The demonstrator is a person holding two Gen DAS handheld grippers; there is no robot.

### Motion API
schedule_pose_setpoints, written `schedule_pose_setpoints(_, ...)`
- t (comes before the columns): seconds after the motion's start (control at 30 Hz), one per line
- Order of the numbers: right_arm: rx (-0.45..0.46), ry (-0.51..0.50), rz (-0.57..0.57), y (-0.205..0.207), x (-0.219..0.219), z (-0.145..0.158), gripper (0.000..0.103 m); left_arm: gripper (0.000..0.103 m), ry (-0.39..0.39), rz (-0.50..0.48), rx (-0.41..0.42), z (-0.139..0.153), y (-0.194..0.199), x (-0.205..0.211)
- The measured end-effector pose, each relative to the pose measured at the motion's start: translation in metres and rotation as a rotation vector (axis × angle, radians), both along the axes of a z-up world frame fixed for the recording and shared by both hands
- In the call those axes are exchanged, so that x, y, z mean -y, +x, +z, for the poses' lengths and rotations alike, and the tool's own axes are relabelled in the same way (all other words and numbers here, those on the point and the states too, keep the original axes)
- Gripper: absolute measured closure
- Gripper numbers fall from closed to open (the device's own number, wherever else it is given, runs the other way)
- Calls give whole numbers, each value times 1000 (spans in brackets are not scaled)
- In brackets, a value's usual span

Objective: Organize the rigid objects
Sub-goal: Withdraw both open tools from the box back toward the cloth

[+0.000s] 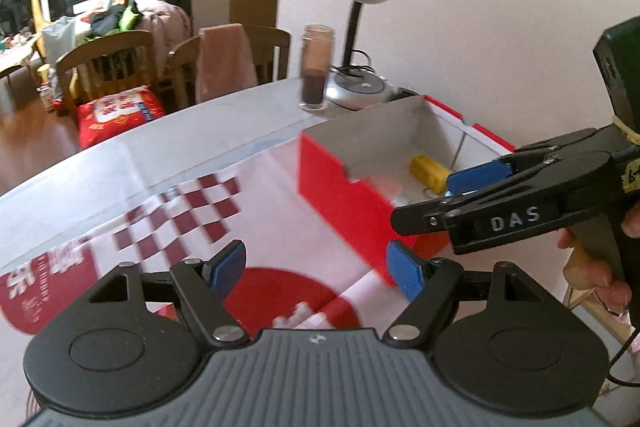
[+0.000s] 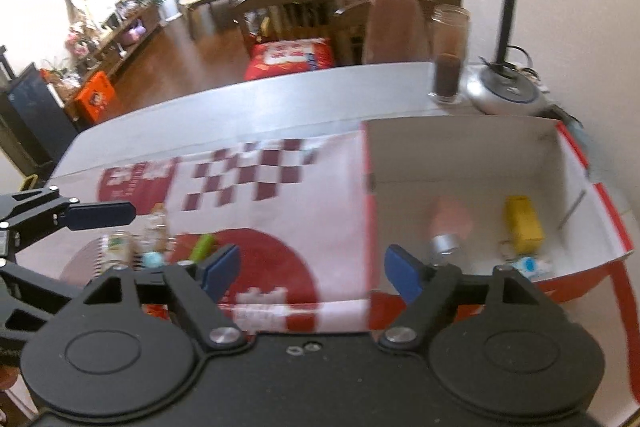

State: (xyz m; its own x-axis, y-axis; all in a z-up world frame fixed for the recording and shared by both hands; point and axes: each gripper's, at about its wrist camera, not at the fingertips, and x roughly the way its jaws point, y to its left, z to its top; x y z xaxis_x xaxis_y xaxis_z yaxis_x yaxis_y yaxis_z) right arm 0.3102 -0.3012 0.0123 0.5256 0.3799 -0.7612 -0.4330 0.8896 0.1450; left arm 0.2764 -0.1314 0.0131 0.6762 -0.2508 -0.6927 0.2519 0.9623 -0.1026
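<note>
Over the near edge of the table [image 2: 280,95], right gripper [image 2: 312,273] is wide apart and empty, straddling the left wall of the red cardboard box [image 2: 576,155]. Left gripper [image 1: 316,269] is also wide, nothing between its pads, hovering over the red-and-white printed cloth [image 1: 160,219] left of the box.

Inside the box, on its floor: yellow block [image 2: 522,223] toward the right wall, a pink item with a silver cap [image 2: 446,227] beside it, and a small blue-white thing [image 2: 532,267] at the near wall. Frames are blurred, so no finer ID.

Still loose on the cloth near the table's left edge: a small clear jar [image 2: 116,247], a green stick [image 2: 202,247], a light blue ball [image 2: 154,259], all bunched close together.

Risks, my read:
- Cluster is tight; going in wide for one piece likely knocks the others, and the ball rolls.
- The tall glass jar [image 2: 448,55] and desk lamp [image 2: 504,7] stand at the far edge just behind the box; shoving the box could tip the jar.
</note>
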Motion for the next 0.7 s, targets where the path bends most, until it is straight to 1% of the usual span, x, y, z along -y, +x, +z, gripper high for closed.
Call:
schedule_pose_setpoints(0.13,20,23,27,-19,-25,0,19,26,13,43,26,1,-22,-32)
schedule_pose_setpoints(0.2,28,37,40,-28,-36,0,17,22,18,69,36,2,-29,-46)
schedule_pose_setpoints(0.37,47,58,65,-45,-59,-5,9,21,-3,139,64,-1,-46,-85)
schedule_pose_setpoints(0.53,61,75,79,-60,-77,-13,1,18,-2,232,75,-13,-59,-123)
schedule_pose_setpoints(0.7,76,64,116,-74,-98,-25,0,18,16,325,57,-32,-68,-156)
